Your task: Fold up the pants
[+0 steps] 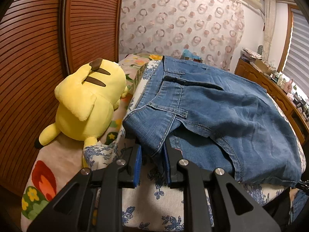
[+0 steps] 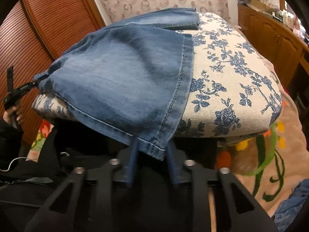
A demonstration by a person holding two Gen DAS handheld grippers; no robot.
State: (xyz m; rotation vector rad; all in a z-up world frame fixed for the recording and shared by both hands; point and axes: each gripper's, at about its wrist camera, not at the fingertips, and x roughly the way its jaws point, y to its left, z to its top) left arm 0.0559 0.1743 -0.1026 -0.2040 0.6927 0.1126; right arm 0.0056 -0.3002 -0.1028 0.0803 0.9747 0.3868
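Note:
Blue jeans [image 1: 222, 116] lie folded over a blue-flowered cushion [image 1: 154, 199], waistband towards the left wrist view. My left gripper [image 1: 152, 160] is shut on the near waistband edge, with denim pinched between its blue pads. In the right wrist view the jeans [image 2: 125, 73] drape over the cushion [image 2: 231, 77], and a hem corner hangs off the front edge. My right gripper [image 2: 152, 154] is shut on that hem corner. The left gripper [image 2: 29, 86] shows at the far left of that view, gripping the other end of the jeans.
A yellow plush toy [image 1: 87, 104] lies left of the cushion on a flowered blanket [image 2: 270, 164]. Slatted wooden doors [image 1: 38, 58] stand behind it. A wooden sideboard [image 1: 270, 85] with clutter runs along the right. A person's dark clothing fills the lower left of the right wrist view.

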